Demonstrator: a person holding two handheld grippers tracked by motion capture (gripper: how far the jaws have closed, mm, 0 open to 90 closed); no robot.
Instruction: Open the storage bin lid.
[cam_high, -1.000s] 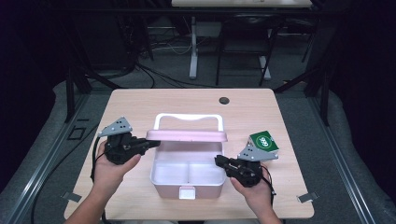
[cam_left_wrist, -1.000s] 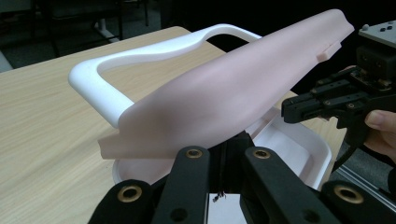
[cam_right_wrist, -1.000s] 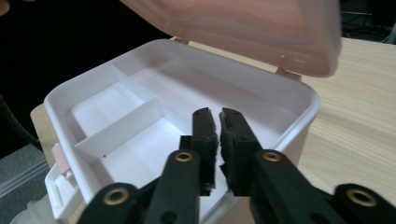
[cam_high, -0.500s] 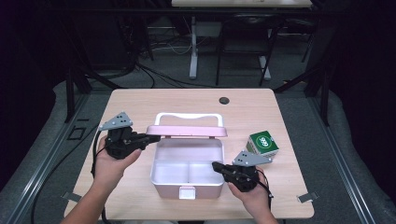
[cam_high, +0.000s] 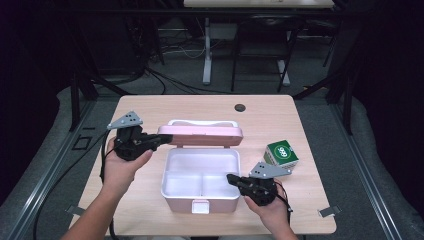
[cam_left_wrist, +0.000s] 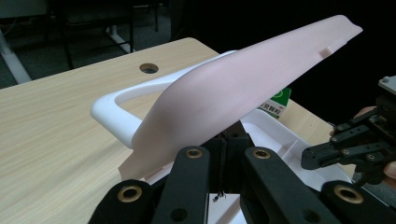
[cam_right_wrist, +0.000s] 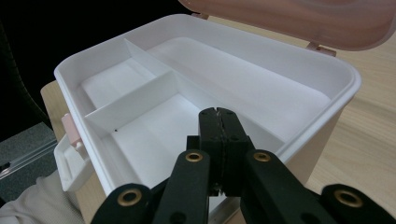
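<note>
On the wooden tabletop (cam_high: 150, 112), a pink box (cam_high: 200, 184) with a white divided tray sits at the middle of the near edge, its pink lid (cam_high: 202, 135) raised toward the far edge and a green card pack (cam_high: 281, 152) lying near the right edge. The left gripper (cam_high: 160, 140) pinches the lid's left end, so the step looks like opening, and the next move likely calls for tilting the lid fully back. The right gripper (cam_high: 234, 178), jaws pressed together and empty, hovers at the box's right rim.

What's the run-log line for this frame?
left gripper: under pink lid, raised | right gripper: shut, at box rim | box interior: empty
</note>
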